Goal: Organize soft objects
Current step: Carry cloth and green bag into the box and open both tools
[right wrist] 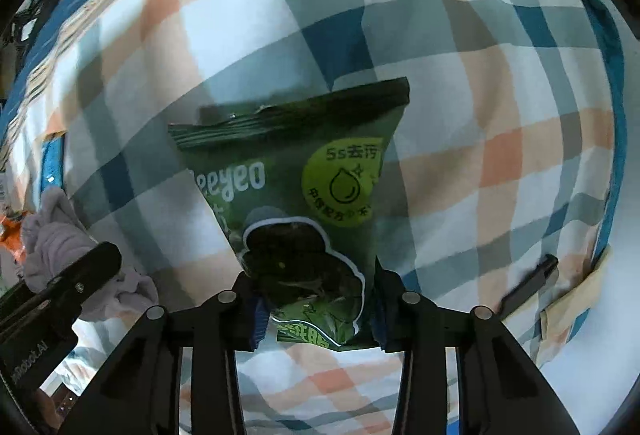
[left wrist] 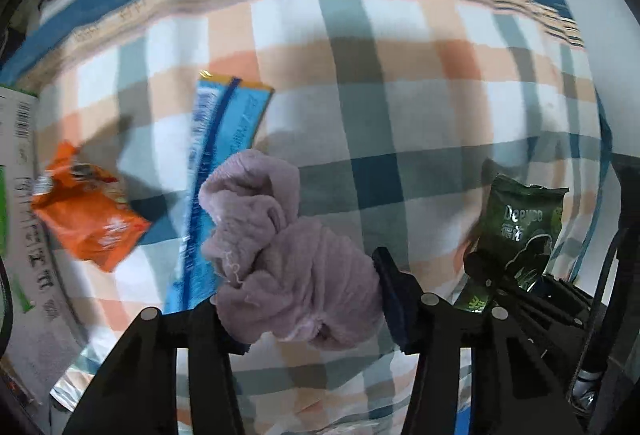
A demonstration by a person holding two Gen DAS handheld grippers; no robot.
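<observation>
My left gripper [left wrist: 298, 299] is shut on a crumpled mauve towel [left wrist: 280, 251] and holds it above the plaid cloth. My right gripper [right wrist: 316, 299] is shut on a dark green wipes packet [right wrist: 304, 187], held upright above the cloth. The packet also shows at the right of the left wrist view [left wrist: 520, 223], in the other gripper's fingers. The towel and the left gripper's finger show at the lower left of the right wrist view [right wrist: 56, 243].
A plaid cloth [left wrist: 400, 95] with a blue border covers the surface. On it lie a blue packet [left wrist: 224, 139] and an orange packet [left wrist: 88, 211]. A white box [left wrist: 20, 195] stands at the left edge. A dark flat object [right wrist: 528, 283] lies near the cloth's right edge.
</observation>
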